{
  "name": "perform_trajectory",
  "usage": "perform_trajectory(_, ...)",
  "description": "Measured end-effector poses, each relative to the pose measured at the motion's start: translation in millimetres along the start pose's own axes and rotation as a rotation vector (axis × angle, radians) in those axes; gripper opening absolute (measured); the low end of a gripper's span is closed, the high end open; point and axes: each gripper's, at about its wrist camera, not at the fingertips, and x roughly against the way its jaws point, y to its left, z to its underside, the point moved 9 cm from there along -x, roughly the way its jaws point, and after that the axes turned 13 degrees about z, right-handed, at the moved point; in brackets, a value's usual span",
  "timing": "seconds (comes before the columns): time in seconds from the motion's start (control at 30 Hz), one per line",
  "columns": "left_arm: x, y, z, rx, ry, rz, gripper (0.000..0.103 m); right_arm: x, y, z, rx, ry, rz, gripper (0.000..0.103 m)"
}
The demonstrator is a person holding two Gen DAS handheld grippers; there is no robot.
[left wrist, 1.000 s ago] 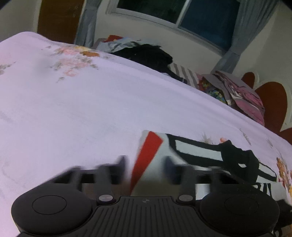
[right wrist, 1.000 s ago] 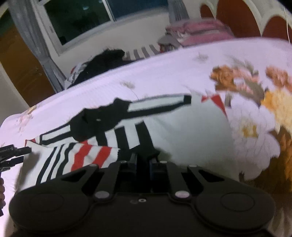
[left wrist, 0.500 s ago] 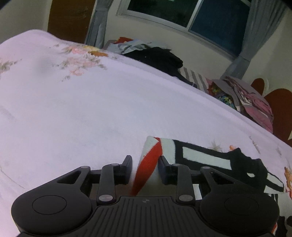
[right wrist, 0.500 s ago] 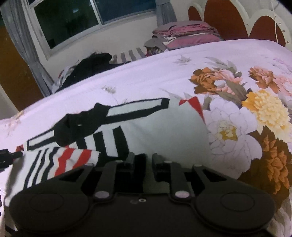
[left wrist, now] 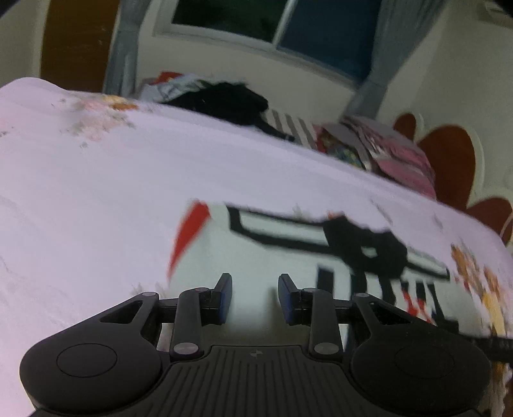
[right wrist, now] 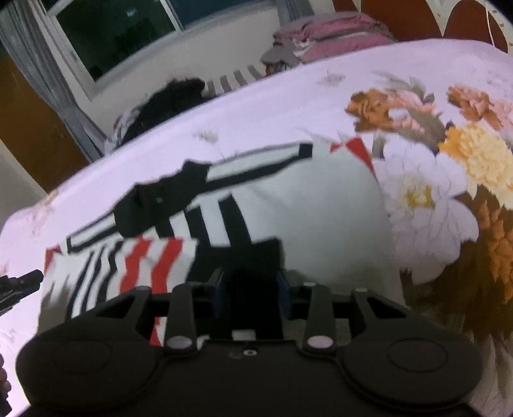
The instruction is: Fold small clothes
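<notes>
The striped sweater (left wrist: 288,256) lies flat on the floral bedspread (left wrist: 96,192), spreading from my left claw (left wrist: 255,298), jaws apart and empty, toward two o'clock. Right view: my right claw (right wrist: 253,295) gapes over its hem, long axis nine-to-three.

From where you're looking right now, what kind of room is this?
Most likely a bedroom. The work surface is a bed with a flowered sheet, a curtained window sits behind it, and loose clothes are piled along the far edge.
</notes>
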Motion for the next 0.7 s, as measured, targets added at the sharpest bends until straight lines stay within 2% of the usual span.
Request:
perform_trajectory(0.1, -1.4, -1.7, 19.9, 0.012, 0.034, -0.003, 0.03, 0.5, 5.4, 4.2, 0.031, 0.003, 0.006, 0.034)
perform_trajectory(0.13, -0.2, -0.9, 25.9, 0.021, 0.037, -0.006, 0.03, 1.4, 7.1, 5.6, 0.039, 0.007, 0.002, 0.031)
perform_trajectory(0.2, 1.9, 2.0, 35.2, 0.03, 0.039, -0.014, 0.03, 3.0, 7.6, 8.7, 0.041, 0.011, -0.003, 0.018)
perform_trajectory(0.3, 2.1, -0.6, 45.6, -0.003, 0.043, -0.022, 0.03, 2.1, 10.3, 11.2, 0.075, -0.002, 0.012, 0.016)
perform_trajectory(0.37, 3.4, -3.3, 44.5, -0.011, 0.058, -0.033, 0.03, 2.5, 9.8, 7.6, 0.1, -0.026, 0.044, 0.017)
perform_trajectory(0.43, 9.3, -7.0, 40.3, 0.015, 0.055, -0.024, 0.03, 7.5, 4.0, 2.0, 0.069, -0.052, 0.051, 0.024)
perform_trajectory(0.5, 18.2, -11.2, 39.0, 0.001, 0.046, -0.019, 0.03, 10.7, 1.6, 3.3, 0.043, -0.034, 0.009, 0.041)
perform_trajectory(0.67, 25.2, -6.3, 50.8, 0.004, 0.068, -0.039, 0.03, 6.2, 11.1, 12.7, 0.07, 0.001, 0.001, 0.037)
perform_trajectory(0.7, 25.2, -3.8, 53.9, 0.014, 0.07, -0.037, 0.03, 6.6, 13.6, 14.0, 0.078, 0.002, -0.002, 0.026)
